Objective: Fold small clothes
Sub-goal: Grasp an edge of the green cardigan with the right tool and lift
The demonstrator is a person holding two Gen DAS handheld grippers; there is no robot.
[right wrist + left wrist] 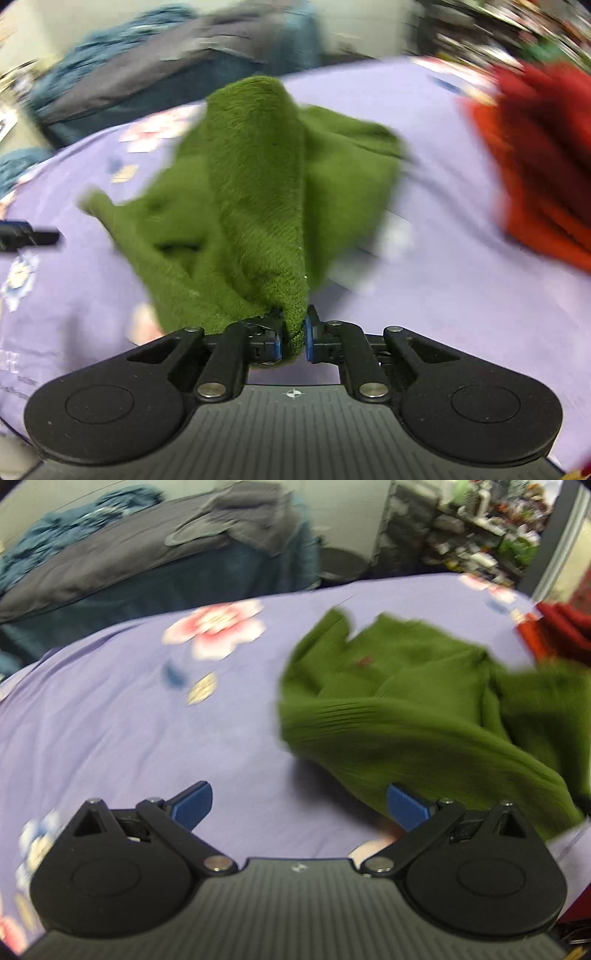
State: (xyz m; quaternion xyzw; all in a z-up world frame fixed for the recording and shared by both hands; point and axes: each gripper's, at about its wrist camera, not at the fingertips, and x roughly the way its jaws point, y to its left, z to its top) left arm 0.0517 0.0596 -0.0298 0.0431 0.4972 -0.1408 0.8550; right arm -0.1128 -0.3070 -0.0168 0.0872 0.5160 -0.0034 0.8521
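A small green knitted garment (417,709) lies crumpled on the lilac flowered sheet (129,720), to the right in the left wrist view. My left gripper (299,805) is open and empty, just left of the garment's near edge. My right gripper (293,336) is shut on a fold of the green garment (255,192) and holds it lifted off the sheet, so the cloth rises and drapes away from the jaws. Both views are blurred by motion.
A red cloth pile (543,170) lies at the right on the sheet, also at the right edge of the left wrist view (565,627). Grey and blue bedding (147,554) is heaped behind. A cluttered shelf (491,528) stands at the far right.
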